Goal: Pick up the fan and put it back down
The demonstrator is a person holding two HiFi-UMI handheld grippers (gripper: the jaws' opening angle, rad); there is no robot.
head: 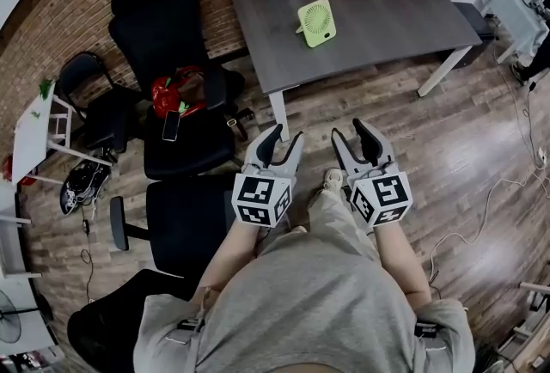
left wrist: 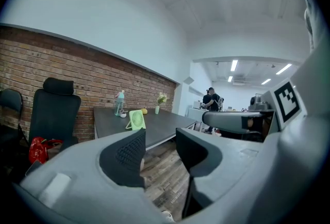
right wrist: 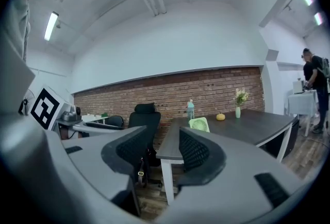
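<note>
Fan (head: 316, 22) on table (head: 404, 19), well ahead of me.
My left gripper (head: 286, 137) and right gripper (head: 351, 131) both stand jaws apart, empty; the fan seems propped on a stand.

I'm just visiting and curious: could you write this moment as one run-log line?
stage: before pickup | fan: standing on table, untouched | left gripper: open, empty | right gripper: open, empty

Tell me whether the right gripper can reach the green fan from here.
Probably not yet: the right gripper, open and empty, is short of the table, with the fan further in. Nothing blocks the way.
</note>
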